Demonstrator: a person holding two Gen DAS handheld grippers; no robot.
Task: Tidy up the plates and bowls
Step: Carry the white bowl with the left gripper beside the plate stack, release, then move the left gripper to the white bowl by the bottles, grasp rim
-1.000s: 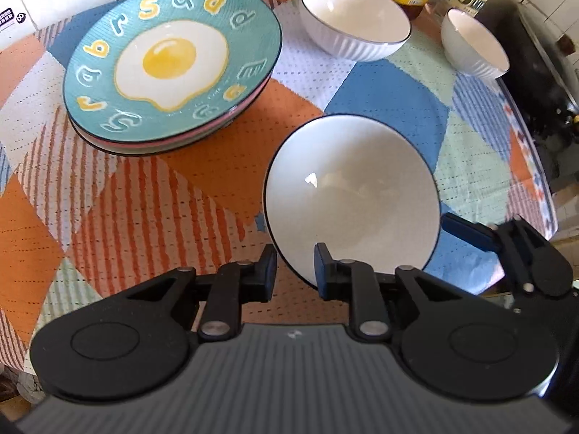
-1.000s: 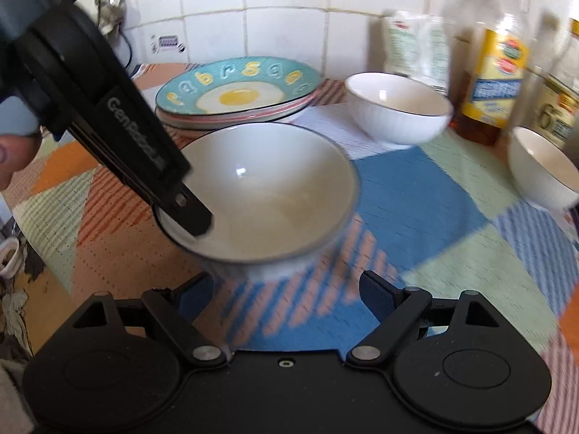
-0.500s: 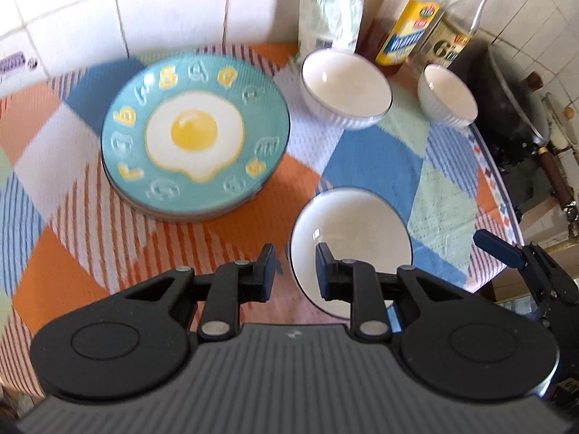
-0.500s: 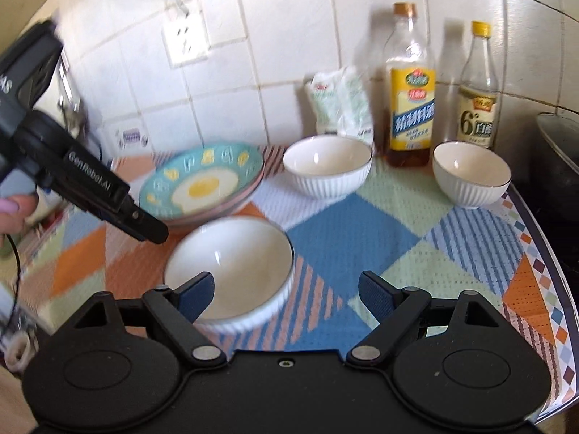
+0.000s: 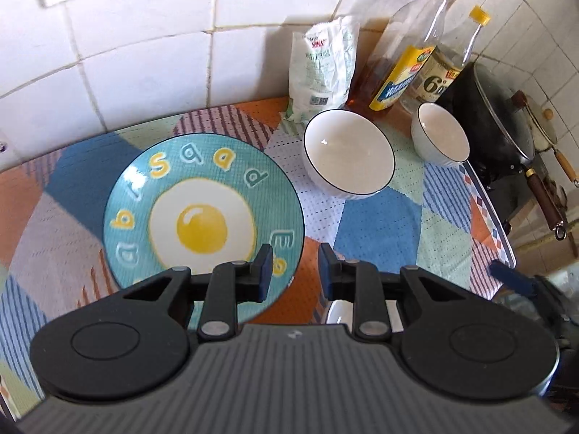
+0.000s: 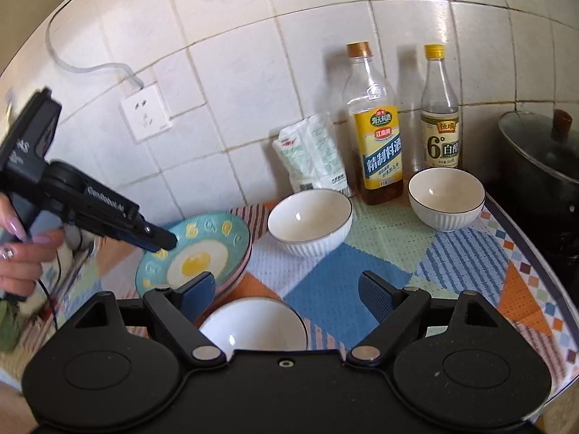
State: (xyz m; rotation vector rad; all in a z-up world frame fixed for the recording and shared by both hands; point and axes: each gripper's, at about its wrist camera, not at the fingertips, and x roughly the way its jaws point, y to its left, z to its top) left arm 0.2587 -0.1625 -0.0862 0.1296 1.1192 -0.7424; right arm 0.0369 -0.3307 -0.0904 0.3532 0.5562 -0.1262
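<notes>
The nearest white bowl [image 6: 253,325] sits on the patchwork tablecloth [image 6: 325,289] just below the right gripper [image 6: 286,293], whose jaws stand wide apart, empty; the left view shows only a sliver of it. The left gripper [image 5: 293,267] hangs over the egg plate [image 5: 202,209], jaws narrow and opening, nothing between. Two more bowls [image 6: 309,222] [image 6: 446,199] stand before the bottles [image 6: 376,126]; open cloth lies between them and the table's right edge
</notes>
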